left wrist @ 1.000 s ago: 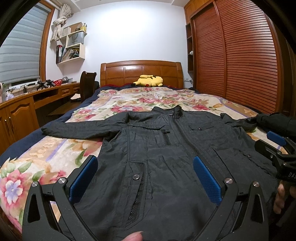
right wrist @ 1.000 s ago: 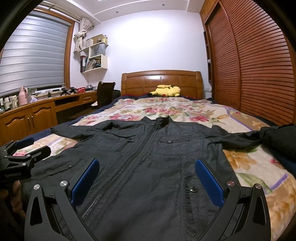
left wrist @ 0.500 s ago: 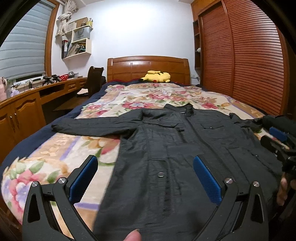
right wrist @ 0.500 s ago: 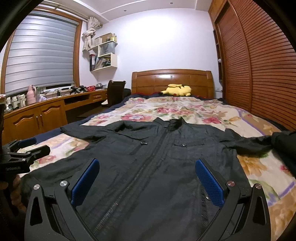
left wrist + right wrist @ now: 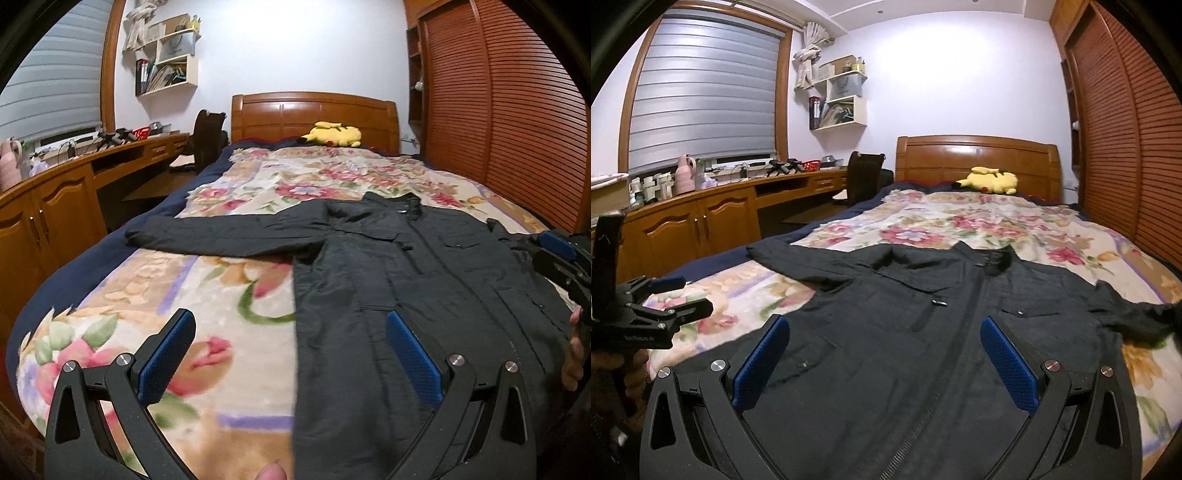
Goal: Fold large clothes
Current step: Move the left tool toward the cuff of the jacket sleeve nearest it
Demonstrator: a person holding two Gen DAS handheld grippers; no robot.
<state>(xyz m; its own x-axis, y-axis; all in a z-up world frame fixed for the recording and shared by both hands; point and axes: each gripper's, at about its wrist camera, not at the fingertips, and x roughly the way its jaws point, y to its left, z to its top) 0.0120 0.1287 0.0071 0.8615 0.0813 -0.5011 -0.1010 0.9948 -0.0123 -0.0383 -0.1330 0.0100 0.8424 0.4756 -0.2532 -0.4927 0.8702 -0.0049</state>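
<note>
A large black jacket [image 5: 424,280] lies spread flat, front up, on the floral bedspread [image 5: 229,280], collar toward the headboard. Its left sleeve [image 5: 221,236] stretches out to the left. In the right wrist view the jacket [image 5: 923,332] fills the foreground, its right sleeve [image 5: 1145,314] bunched at the right. My left gripper [image 5: 291,354] is open and empty above the jacket's lower left hem. My right gripper [image 5: 882,362] is open and empty above the jacket's lower front. Each gripper shows in the other's view, the right gripper [image 5: 561,266] and the left gripper [image 5: 665,299].
A yellow plush toy [image 5: 332,134] lies by the wooden headboard [image 5: 314,114]. A wooden desk with cupboards [image 5: 701,218] and a dark chair [image 5: 864,177] run along the left. A slatted wooden wardrobe [image 5: 517,110] lines the right wall.
Both grippers have shifted left, the left one from over the jacket's middle to its left edge. Both stay open. The jacket has not moved.
</note>
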